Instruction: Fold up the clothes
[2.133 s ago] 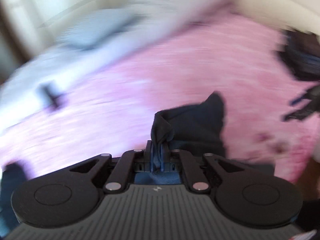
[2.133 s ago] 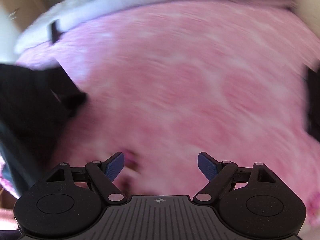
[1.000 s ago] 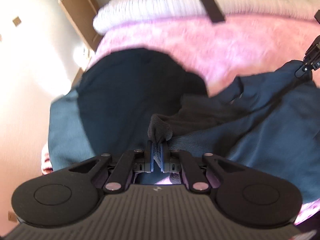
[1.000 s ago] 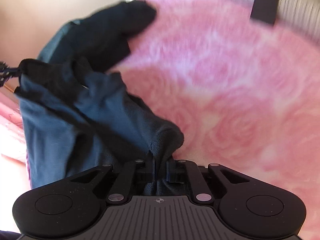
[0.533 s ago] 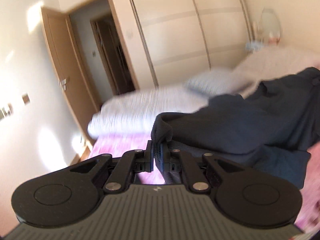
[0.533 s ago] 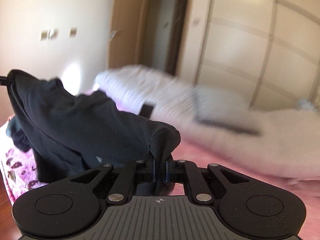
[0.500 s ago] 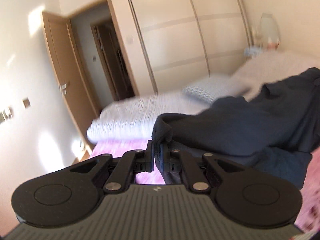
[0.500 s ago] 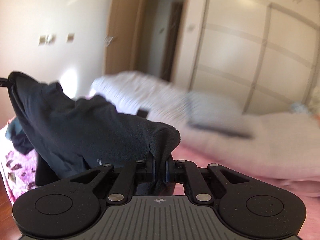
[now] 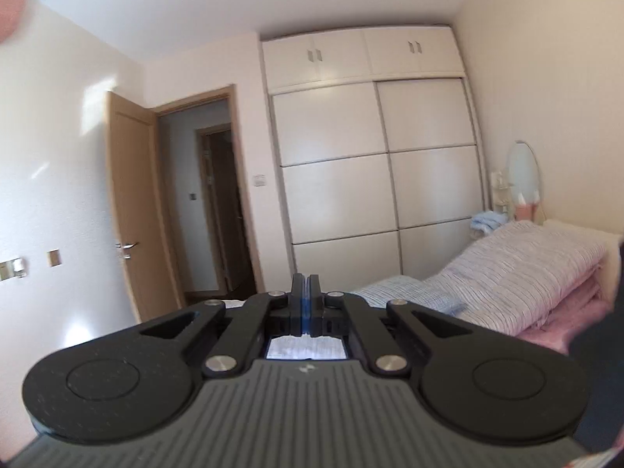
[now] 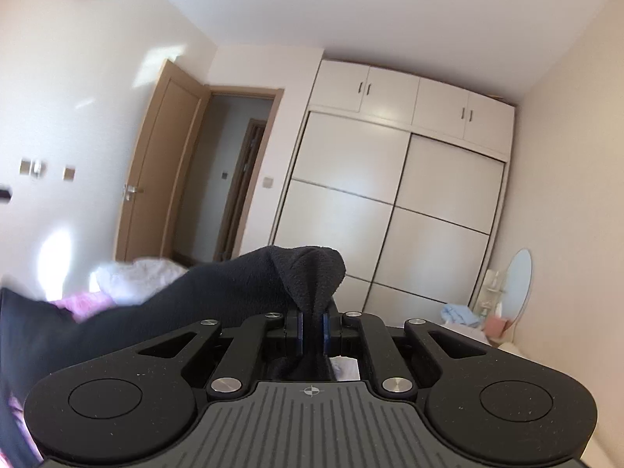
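The left gripper [image 9: 306,286] is pointing almost level across the bedroom, and its jaws have just been closing: the blue pads are now pressing flat against each other with no cloth showing between them. The dark navy fleece garment [image 9: 600,355] is appearing in the left wrist view only as a blurred dark mass at about four o'clock, at the right edge of the frame, apart from these fingers.

The right gripper [image 10: 311,327] is clamping a bunched corner of the same garment [image 10: 308,273]. The fabric is rising in a rounded hump just above the pads at twelve o'clock from the fingertips, and the rest is trailing away toward eight and nine o'clock, running down to the left edge of the right wrist view. Whether the trailing part is touching the bed cannot be told.

Behind the garment, a pink blanket [image 10: 87,304] is showing at nine o'clock, with a white pillow [image 10: 140,279] just above it. In the left wrist view, folded striped bedding [image 9: 518,273] is lying at three o'clock, stacked over pink bedding.

Straight ahead, a cream sliding wardrobe [image 9: 374,179] is filling the far wall, with a wooden door [image 9: 128,195] standing open at ten o'clock. An oval mirror [image 10: 516,284] is standing at three o'clock in the right wrist view, beside a small blue cloth [image 10: 458,314].
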`<state>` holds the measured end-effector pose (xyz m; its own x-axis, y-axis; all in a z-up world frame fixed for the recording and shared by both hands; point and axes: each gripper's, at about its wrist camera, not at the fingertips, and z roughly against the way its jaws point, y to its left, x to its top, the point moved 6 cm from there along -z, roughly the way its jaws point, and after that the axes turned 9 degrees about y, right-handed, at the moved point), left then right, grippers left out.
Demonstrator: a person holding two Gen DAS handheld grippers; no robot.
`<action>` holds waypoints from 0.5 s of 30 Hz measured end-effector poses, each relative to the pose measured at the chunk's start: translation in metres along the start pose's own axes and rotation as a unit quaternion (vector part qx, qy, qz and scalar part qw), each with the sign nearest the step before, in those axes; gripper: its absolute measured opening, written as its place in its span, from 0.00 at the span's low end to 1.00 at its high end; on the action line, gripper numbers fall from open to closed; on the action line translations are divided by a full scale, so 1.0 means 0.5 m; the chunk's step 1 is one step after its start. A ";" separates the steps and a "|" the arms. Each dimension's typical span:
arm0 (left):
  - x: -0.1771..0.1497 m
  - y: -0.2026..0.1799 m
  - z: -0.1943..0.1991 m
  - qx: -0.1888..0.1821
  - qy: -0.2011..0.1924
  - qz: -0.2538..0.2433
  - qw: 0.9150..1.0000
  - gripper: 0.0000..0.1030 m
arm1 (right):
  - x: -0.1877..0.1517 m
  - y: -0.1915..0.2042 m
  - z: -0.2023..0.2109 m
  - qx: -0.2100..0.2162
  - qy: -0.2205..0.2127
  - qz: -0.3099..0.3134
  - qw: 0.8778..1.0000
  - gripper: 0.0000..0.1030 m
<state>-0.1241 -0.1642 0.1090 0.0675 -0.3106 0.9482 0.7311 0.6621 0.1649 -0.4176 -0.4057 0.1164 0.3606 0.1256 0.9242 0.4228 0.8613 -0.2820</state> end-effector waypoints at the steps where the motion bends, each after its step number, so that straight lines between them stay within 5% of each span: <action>1: 0.001 -0.012 -0.030 -0.009 0.004 0.001 1.000 0.00 | -0.015 -0.006 -0.041 -0.001 0.018 0.016 1.000 0.08; 5: -0.137 -0.140 -0.227 -0.092 0.093 -0.002 0.991 0.02 | -0.172 -0.008 -0.246 0.019 0.137 0.032 0.990 0.08; 7: -0.256 -0.225 -0.316 -0.136 0.164 -0.011 0.977 0.10 | -0.285 -0.006 -0.342 0.022 0.204 0.026 0.978 0.08; 9: -0.385 -0.310 -0.382 -0.182 0.236 -0.001 0.955 0.22 | -0.392 0.013 -0.409 0.025 0.258 0.019 0.966 0.08; 12: -0.563 -0.441 -0.418 -0.258 0.329 0.029 0.908 0.25 | -0.512 -0.013 -0.459 0.019 0.317 0.005 0.948 0.08; 15: -0.691 -0.553 -0.403 -0.321 0.388 0.038 0.863 0.34 | -0.561 -0.057 -0.443 0.006 0.341 -0.004 0.940 0.08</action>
<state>-0.2129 -0.3774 -0.3188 0.3834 -0.8118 0.4405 0.9134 0.2627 -0.3109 -0.3467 -0.5745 -0.1918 0.8081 -0.2223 0.5455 0.4198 0.8669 -0.2686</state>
